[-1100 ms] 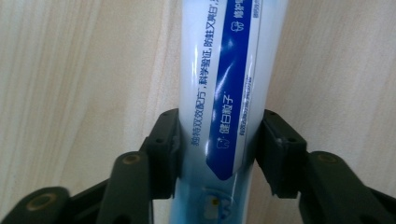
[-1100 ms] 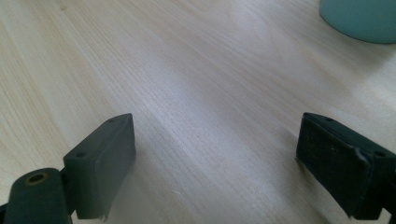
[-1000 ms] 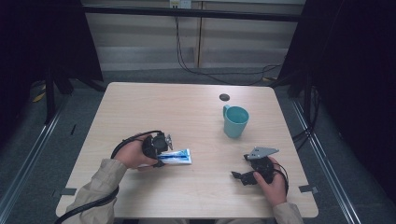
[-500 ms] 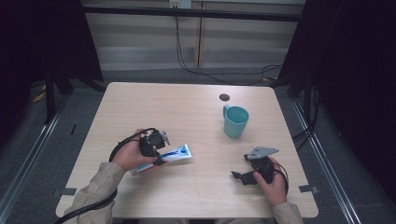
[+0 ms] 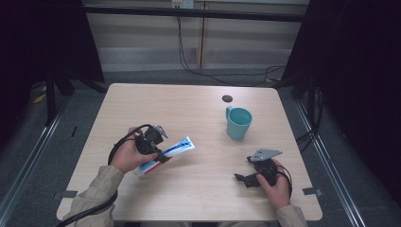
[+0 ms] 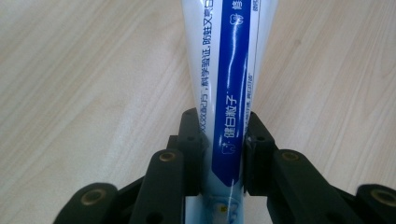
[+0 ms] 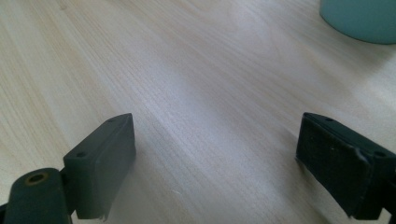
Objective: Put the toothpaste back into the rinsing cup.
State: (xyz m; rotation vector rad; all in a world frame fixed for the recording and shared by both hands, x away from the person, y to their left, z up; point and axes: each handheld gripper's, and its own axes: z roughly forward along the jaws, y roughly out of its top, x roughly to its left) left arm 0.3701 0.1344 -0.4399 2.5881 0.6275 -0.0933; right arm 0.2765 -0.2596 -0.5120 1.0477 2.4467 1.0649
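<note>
A white and blue toothpaste tube (image 5: 176,149) is held at a slant just over the table, its far end tipped up toward the right. My left gripper (image 5: 160,155) is shut on the tube (image 6: 231,93), with the jaws squeezing its lower part from both sides. A teal mug (image 5: 239,123) stands upright right of centre; its base (image 7: 362,18) shows at the top right of the right gripper view. My right gripper (image 5: 242,179) rests low at the front right, jaws wide apart with bare wood between them.
A small dark round disc (image 5: 227,98) lies behind the mug near the far edge. The light wooden table (image 5: 198,198) has dark floor and cables around it. Black cables trail from both grippers over the front edge.
My left gripper has lifted the toothpaste tube and swung it from lying flat to a slant, its far end now higher and to the right. The right gripper has stayed put.
</note>
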